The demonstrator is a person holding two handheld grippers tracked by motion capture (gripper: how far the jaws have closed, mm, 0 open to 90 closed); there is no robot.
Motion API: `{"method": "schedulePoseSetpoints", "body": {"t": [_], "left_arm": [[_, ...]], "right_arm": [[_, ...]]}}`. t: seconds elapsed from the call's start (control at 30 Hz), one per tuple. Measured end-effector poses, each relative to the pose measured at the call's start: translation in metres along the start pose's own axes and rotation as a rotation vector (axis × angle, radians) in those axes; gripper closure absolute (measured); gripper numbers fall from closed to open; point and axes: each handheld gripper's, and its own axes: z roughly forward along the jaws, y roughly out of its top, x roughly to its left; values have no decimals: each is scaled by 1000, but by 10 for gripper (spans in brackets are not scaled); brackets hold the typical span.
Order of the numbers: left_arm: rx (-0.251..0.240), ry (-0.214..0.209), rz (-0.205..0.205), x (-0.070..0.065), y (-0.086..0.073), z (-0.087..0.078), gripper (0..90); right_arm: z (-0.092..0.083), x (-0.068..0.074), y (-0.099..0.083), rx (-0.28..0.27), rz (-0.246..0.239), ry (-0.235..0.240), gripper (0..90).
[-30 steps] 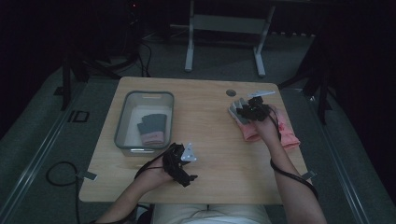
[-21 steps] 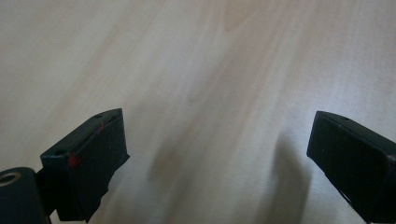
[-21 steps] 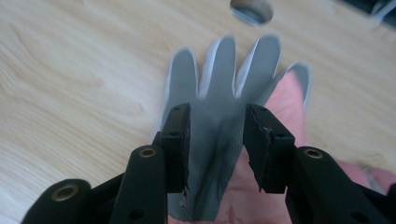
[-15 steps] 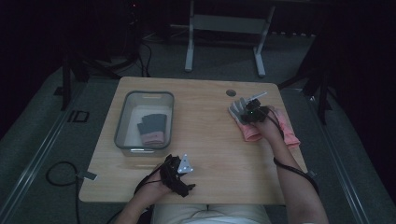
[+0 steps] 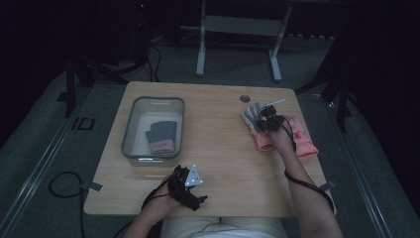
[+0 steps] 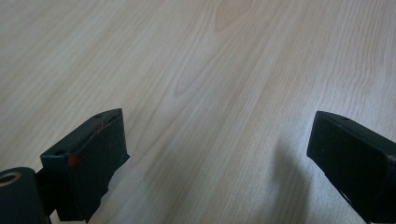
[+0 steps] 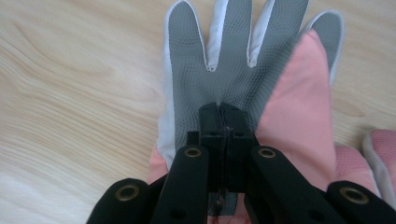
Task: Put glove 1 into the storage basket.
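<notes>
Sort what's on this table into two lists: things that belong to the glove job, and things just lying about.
In the job:
- pink and grey glove, pinched by the right gripper
- second pink glove beside it
- grey bin holding a dark glove
- left gripper, open over bare wood

Lying about:
- white stick near the far edge

I see right gripper (image 5: 267, 120) on the pink glove (image 5: 260, 134) near table's (image 5: 223, 148) right edge; left gripper (image 5: 190, 186) at near edge.
</notes>
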Motion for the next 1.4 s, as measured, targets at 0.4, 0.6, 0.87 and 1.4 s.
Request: {"method": "schedulePoseSetpoints", "body": {"t": [0.4, 0.6, 0.87, 1.4], "left_arm": [[-9, -6, -2, -3, 0, -2, 44], [-31, -9, -3, -3, 1, -4, 44], [-33, -15, 4, -4, 0, -3, 44], [-26, -40, -2, -4, -4, -1, 44]], "right_arm": [[-88, 67, 1, -204, 196, 52, 890], [-96, 93, -14, -214, 239, 31, 889], [-64, 120, -37, -151, 325, 50, 889], [-5, 139, -31, -55, 260, 57, 878]]}}
